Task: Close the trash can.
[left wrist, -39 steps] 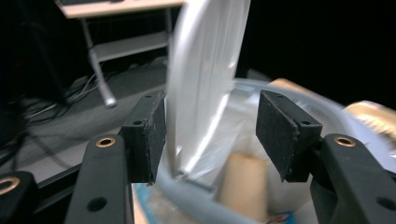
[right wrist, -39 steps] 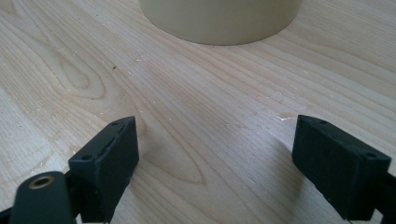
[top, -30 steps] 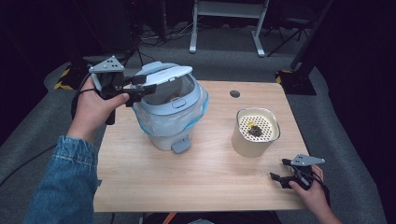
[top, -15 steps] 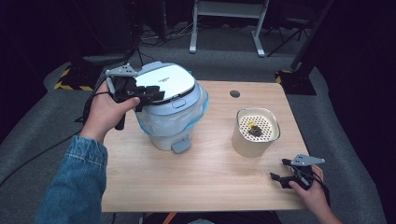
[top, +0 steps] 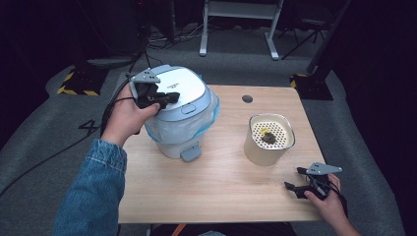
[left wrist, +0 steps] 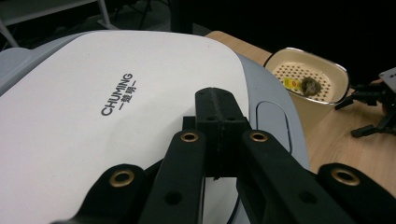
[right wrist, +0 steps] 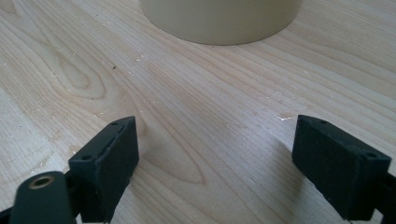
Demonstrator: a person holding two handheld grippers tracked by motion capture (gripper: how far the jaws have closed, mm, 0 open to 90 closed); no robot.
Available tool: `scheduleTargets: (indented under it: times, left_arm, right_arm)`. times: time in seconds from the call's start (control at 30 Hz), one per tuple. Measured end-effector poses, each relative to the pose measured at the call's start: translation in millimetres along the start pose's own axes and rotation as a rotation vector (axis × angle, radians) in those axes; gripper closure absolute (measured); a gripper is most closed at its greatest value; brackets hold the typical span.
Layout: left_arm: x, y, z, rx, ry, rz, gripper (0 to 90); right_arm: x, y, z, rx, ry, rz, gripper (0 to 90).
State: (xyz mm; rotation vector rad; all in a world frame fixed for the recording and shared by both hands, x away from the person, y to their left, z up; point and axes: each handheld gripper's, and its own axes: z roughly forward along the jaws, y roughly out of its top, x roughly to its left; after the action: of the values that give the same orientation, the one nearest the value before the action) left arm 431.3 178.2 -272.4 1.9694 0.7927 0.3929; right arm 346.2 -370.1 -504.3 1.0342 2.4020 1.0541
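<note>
A pedal bin (top: 179, 115) with a white lid (top: 179, 88) and a pale blue liner stands at the table's left. The lid, marked CHUMING (left wrist: 116, 93), lies flat and closed. My left gripper (top: 172, 97) rests on the lid's left part; its jaws have just been closing and now stand shut (left wrist: 217, 100) with nothing between them. My right gripper (top: 293, 179) lies low at the table's front right corner. It stands open (right wrist: 215, 140) over bare wood with nothing in it.
A cream container (top: 269, 139) with a perforated insert and dark scraps inside stands right of the bin; its base (right wrist: 219, 18) is just ahead of the right gripper. The wooden table (top: 221, 191) has a round cable hole (top: 247, 99) at the back.
The bin's lid, tilted up a second ago, has come down flat. The left hand moved right and down with it, and its jaws came together. The right hand stayed put.
</note>
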Motion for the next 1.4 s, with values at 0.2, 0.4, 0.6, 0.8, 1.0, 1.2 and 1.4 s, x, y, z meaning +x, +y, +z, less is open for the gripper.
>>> scheduleTargets:
  times: [0.2,0.4,0.6,0.8,1.0,1.2,1.4]
  left_arm:
    - [-6.7,1.5,3.8,0.028,0.036,0.039,90.0]
    - [-11.7,-0.5,-0.7,0.014,0.027,0.059,58.3]
    - [-27.1,-6.8,-15.3,-0.008,-0.007,0.054,43.5]
    - [-41.6,-20.2,-35.9,-0.013,0.010,0.066,41.1]
    - [-50.8,-36.0,-54.6,-0.044,0.024,0.069,39.9]
    - [-60.4,-54.0,-66.9,-0.039,0.022,0.058,38.3]
    - [-66.9,-75.9,-74.8,-0.036,0.043,0.044,37.7]
  right_arm:
    - [0.0,0.0,-0.1,0.000,0.000,0.000,14.6]
    - [0.0,0.0,0.0,0.000,0.001,0.001,14.6]
    - [0.0,0.1,0.0,0.000,0.001,0.001,14.7]
    - [-0.1,0.1,0.0,0.000,0.002,0.001,14.7]
    - [-0.1,0.1,0.0,0.000,0.002,0.001,14.6]
    - [-0.4,1.0,0.8,0.001,0.002,-0.002,14.7]
    - [-0.6,2.6,2.8,0.000,0.005,-0.007,14.7]
